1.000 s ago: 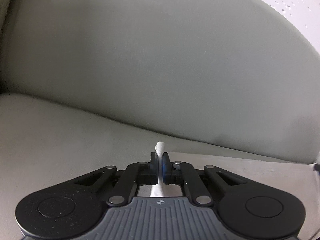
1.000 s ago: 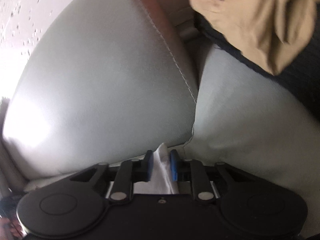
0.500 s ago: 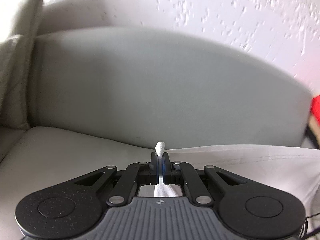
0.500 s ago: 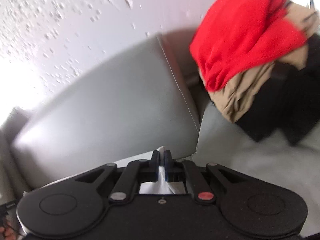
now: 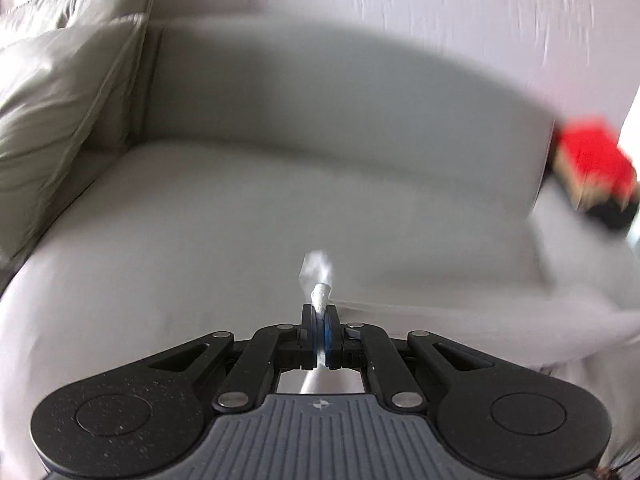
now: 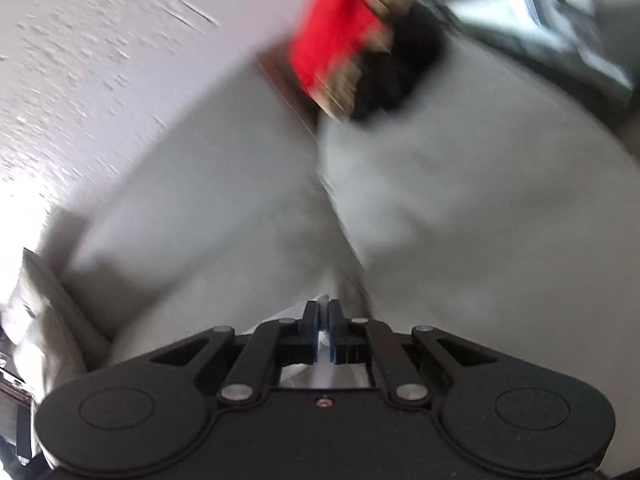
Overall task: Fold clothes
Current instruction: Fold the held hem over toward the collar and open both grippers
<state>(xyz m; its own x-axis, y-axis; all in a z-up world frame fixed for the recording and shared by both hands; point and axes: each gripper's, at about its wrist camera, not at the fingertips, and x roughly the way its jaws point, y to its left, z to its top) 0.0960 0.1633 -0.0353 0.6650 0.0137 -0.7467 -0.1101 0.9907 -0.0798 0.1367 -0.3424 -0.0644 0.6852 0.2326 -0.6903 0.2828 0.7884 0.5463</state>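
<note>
A white garment [image 5: 500,320] stretches to the right over the grey sofa seat [image 5: 240,220] in the left wrist view. My left gripper [image 5: 320,314] is shut on its edge, and a small white tuft pokes out past the fingertips. In the right wrist view my right gripper [image 6: 323,312] is shut on another part of the white garment [image 6: 320,376], which bunches behind the closed jaws. Both views are blurred by motion.
A pile of red, tan and black clothes [image 5: 592,168] lies on the sofa's far right end; it shows as the clothes pile [image 6: 360,48] in the right wrist view. Grey cushions [image 5: 60,92] lean at the left. A textured white wall [image 6: 100,40] rises behind the backrest [image 5: 340,108].
Both grippers pulled back and up from the backrest, still gripping the white cloth. The sofa seat, cushions and clothes pile came into view and now look farther away.
</note>
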